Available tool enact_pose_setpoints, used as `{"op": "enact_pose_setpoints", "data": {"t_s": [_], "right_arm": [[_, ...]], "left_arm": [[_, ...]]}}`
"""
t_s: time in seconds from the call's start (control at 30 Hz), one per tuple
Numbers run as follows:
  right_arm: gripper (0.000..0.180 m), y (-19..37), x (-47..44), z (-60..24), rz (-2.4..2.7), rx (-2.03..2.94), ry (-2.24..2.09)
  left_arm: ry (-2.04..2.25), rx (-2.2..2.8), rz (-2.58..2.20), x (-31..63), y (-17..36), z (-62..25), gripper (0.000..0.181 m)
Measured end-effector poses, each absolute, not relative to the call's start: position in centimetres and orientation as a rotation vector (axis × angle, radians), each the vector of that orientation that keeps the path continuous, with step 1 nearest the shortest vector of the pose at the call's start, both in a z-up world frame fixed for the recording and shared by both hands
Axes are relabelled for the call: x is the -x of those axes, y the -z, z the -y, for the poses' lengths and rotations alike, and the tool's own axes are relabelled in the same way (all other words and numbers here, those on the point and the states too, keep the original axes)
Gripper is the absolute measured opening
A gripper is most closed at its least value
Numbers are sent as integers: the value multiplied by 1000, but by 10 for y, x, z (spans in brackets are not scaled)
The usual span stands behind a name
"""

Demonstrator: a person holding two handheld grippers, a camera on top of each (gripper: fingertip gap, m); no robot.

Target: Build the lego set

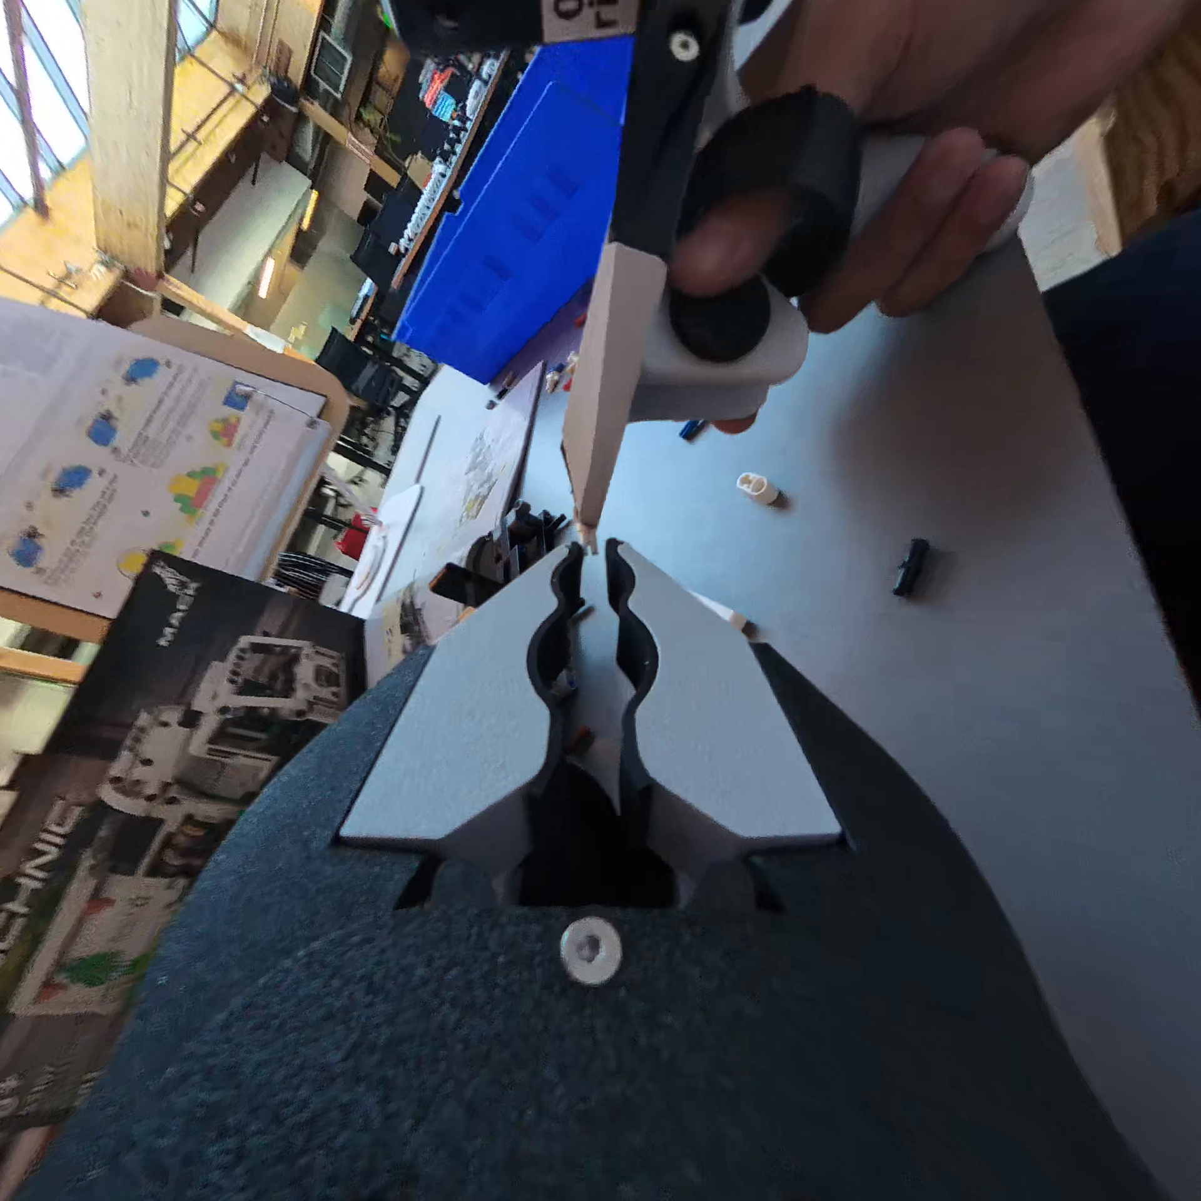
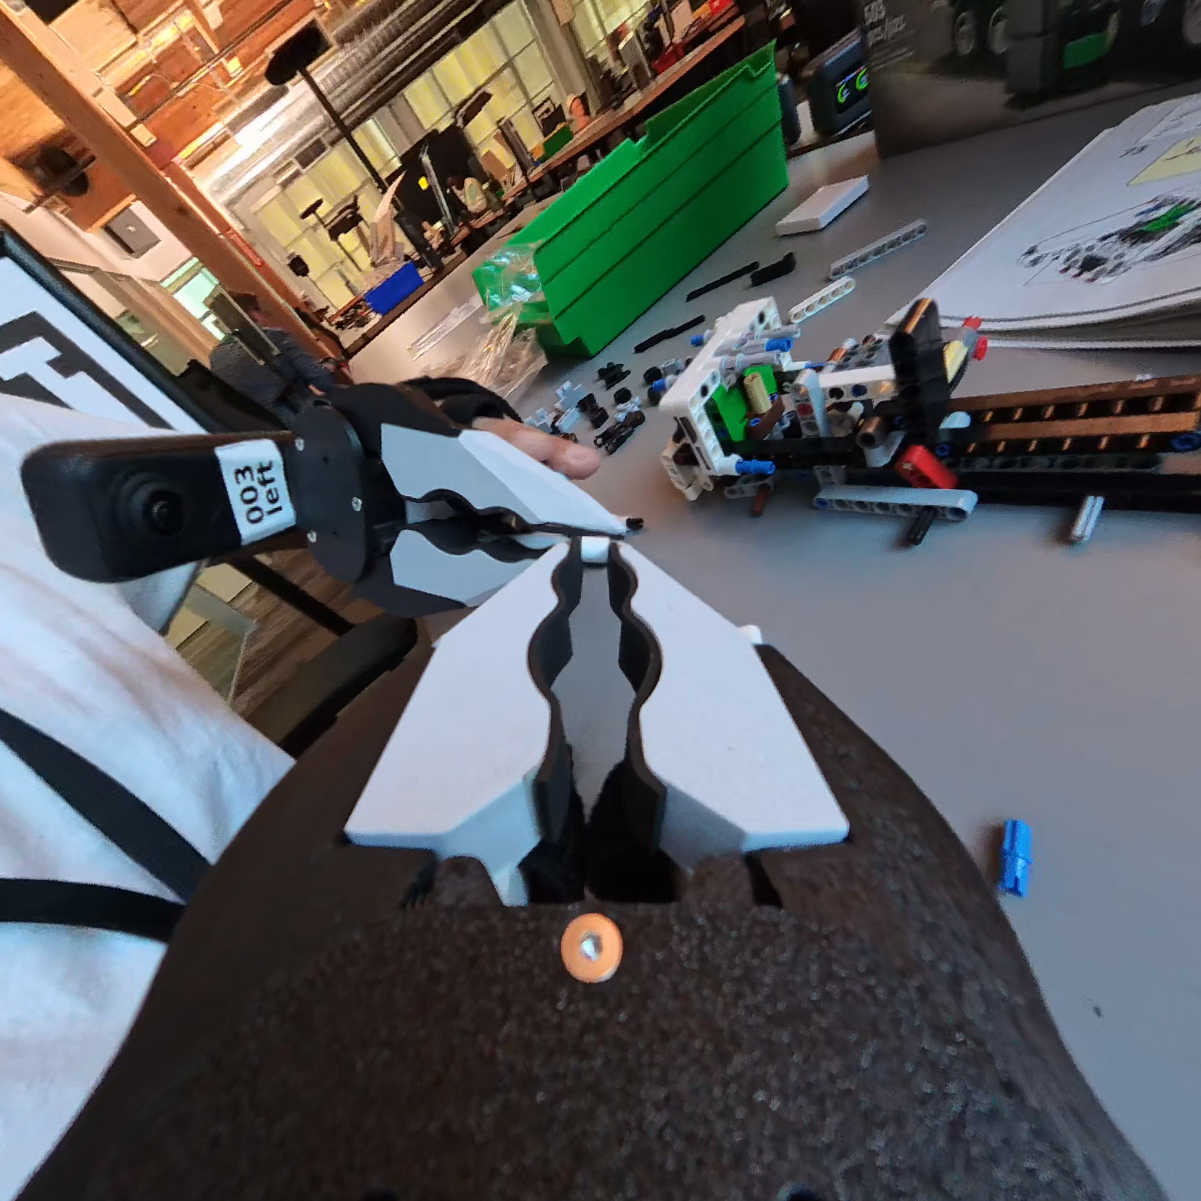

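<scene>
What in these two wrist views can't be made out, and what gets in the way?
- Small piece where the left gripper and right gripper tips meet: too small in both views; which one grips it is unclear.
- Half-built lego model: its right end is cut off by the right wrist view's edge; the left wrist view shows only a sliver behind its own fingers.
- Instruction booklet: drawings blurred.
- Loose parts: too small to identify.

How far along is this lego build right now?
Partly done: a half-built truck frame lies on the grey table. In hand: the right claw pinches a small white piece, and the left claw meets it tip to tip, holding a tiny dark pin. Left: loose pieces, white beams and a blue pin lie unused.
</scene>
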State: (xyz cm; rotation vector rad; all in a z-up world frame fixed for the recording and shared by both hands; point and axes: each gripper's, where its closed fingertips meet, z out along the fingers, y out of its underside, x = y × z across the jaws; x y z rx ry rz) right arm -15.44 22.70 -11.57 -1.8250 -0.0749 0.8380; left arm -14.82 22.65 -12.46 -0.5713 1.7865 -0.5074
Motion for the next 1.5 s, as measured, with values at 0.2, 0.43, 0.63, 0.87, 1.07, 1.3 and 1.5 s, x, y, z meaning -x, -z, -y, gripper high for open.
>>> {"op": "enact_pose_setpoints", "data": {"t_s": [0.2, 0.43, 0.63, 0.87, 1.07, 1.3, 1.5], "right_arm": [[6, 117, 159, -233, 42, 1832, -796], [6, 117, 162, -233, 30, 1827, -819], [6, 117, 166, -229, 28, 1821, -883], [20, 108, 161, -192, 296, 1864, -782], [15, 160, 187, -171, 459, 2126, -409], [11, 181, 188, -175, 535, 2204, -268], [5, 186, 188, -180, 631, 2198, -176]], "left_arm": [[576, 629, -1773, 148, 121, -227, 4], [587, 651, -1791, 152, 122, -228, 3], [578, 625, -1806, 155, 123, -226, 2], [828, 826, -1885, 159, 131, -227, 2], [1187, 1058, -1939, 162, 135, -225, 2], [1204, 961, -1992, 169, 135, -212, 2], [1326, 893, -1993, 176, 125, -201, 2]]}}
